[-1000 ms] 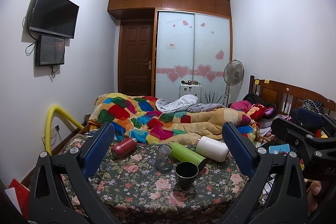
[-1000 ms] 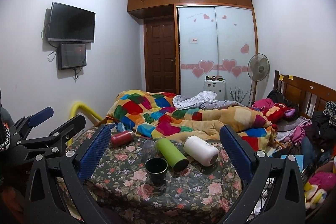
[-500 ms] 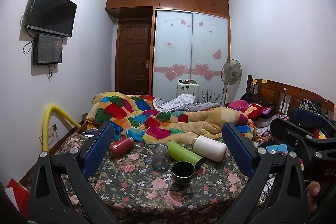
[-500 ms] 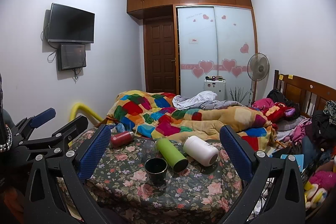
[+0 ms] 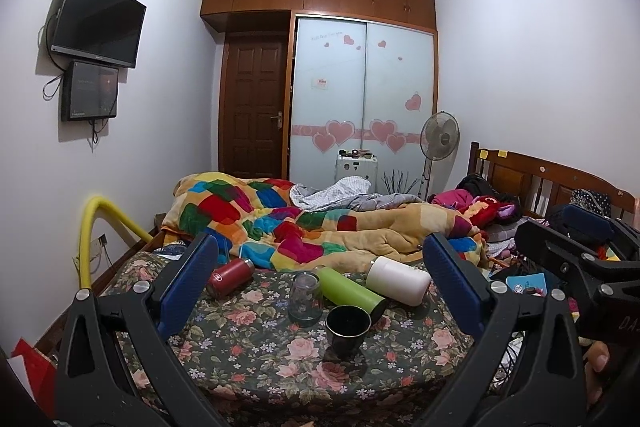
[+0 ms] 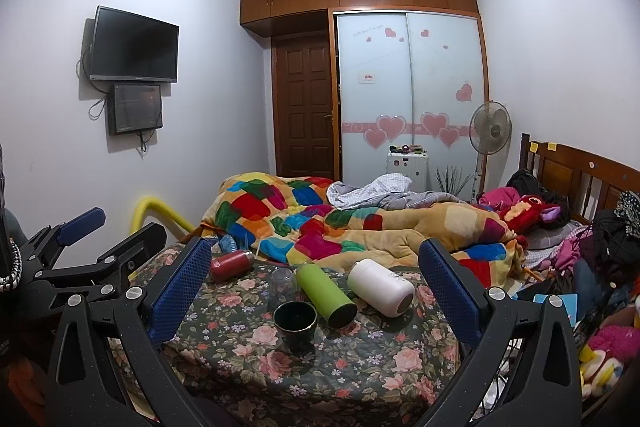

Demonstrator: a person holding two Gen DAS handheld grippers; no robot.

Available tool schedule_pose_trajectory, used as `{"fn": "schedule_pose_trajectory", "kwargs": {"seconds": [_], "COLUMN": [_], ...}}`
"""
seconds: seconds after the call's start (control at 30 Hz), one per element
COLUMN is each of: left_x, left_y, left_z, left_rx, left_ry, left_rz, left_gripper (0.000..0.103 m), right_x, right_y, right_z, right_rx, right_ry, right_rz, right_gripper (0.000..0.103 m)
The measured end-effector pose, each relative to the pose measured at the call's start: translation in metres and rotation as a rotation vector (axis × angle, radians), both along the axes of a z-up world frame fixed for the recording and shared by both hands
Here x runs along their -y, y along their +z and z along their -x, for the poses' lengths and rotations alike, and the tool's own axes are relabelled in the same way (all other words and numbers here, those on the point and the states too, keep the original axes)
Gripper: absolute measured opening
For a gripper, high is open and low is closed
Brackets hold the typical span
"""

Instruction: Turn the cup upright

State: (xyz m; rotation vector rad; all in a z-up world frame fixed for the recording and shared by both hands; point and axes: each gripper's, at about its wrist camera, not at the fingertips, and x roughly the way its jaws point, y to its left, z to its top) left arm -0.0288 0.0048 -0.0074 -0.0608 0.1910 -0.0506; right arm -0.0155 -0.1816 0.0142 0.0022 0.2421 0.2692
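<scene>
On a floral-clothed table (image 5: 248, 347) (image 6: 380, 359) stand an upright dark cup (image 5: 347, 327) (image 6: 296, 321) and a clear glass (image 5: 305, 299) (image 6: 282, 285). Three cups lie on their sides: a green one (image 5: 352, 291) (image 6: 325, 294), a white one (image 5: 398, 286) (image 6: 380, 287) and a red one (image 5: 230, 275) (image 6: 231, 265). My left gripper (image 5: 320, 291) is open and empty, held back from the table. My right gripper (image 6: 316, 291) is open and empty too, also held back. Each gripper shows at the edge of the other's view.
A bed with a colourful quilt (image 5: 304, 223) lies right behind the table. A yellow tube (image 5: 94, 227) curves up at the left wall. Clutter and a wooden headboard (image 6: 580, 175) fill the right side. A fan (image 6: 490, 131) stands by the wardrobe.
Both views have shifted slightly, the table sitting a little lower and farther. No cup has moved and both grippers stay open.
</scene>
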Motion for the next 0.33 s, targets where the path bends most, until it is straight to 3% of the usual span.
{"fn": "schedule_pose_trajectory", "kwargs": {"seconds": [0.33], "left_x": [-0.0077], "left_y": [-0.0057], "left_z": [-0.0019], "left_rx": [-0.006], "left_ry": [-0.014], "left_rz": [0.017], "left_gripper": [0.103], "right_x": [-0.0039], "right_y": [0.0016], "right_z": [-0.0054], "right_rx": [-0.012], "right_ry": [-0.003], "right_rz": [0.011], "right_gripper": [0.103]}}
